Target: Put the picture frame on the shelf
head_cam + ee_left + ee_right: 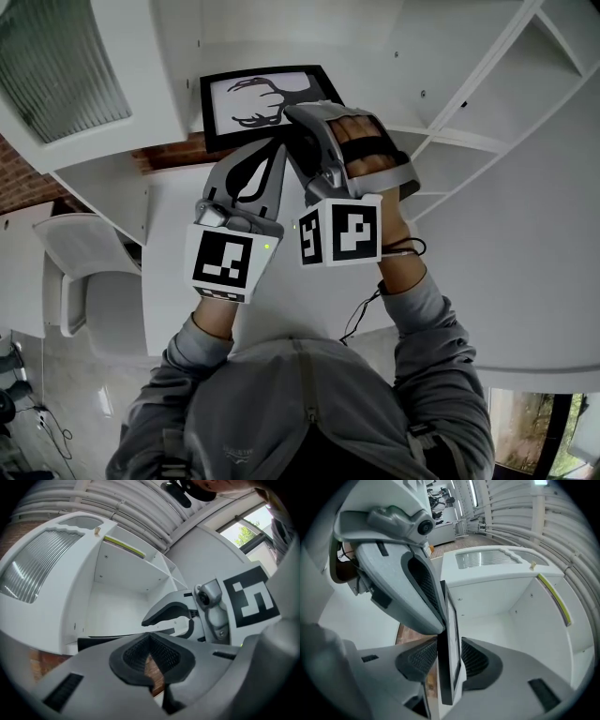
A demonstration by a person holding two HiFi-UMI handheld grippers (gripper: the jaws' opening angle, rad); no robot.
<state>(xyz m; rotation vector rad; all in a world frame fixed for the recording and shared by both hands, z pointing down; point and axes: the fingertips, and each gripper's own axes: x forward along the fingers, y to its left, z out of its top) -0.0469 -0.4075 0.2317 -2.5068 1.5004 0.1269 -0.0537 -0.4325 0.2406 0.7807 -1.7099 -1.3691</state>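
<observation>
The picture frame (pixel 267 98) is black with a white sheet and a dark antler drawing. It stands upright in the white shelf (pixel 394 56) compartment. My right gripper (pixel 302 117) is open, with the frame's edge (pixel 450 667) between its pads. The right pad (pixel 476 658) stands apart from the frame. My left gripper (pixel 274 150) is shut, fingertips together. It lies against the frame's back, as the right gripper view shows where its finger (pixel 424 592) runs along the frame. In the left gripper view the frame's black edge (pixel 93 643) passes behind the closed jaws of my left gripper (pixel 150 639).
A ribbed glass panel (pixel 56 66) sits left of the compartment. More shelf compartments (pixel 487 103) open to the right. A brick wall (pixel 19 178) and a white chair (pixel 84 272) are at the left. A yellow strip (pixel 555 599) runs along the compartment's inner wall.
</observation>
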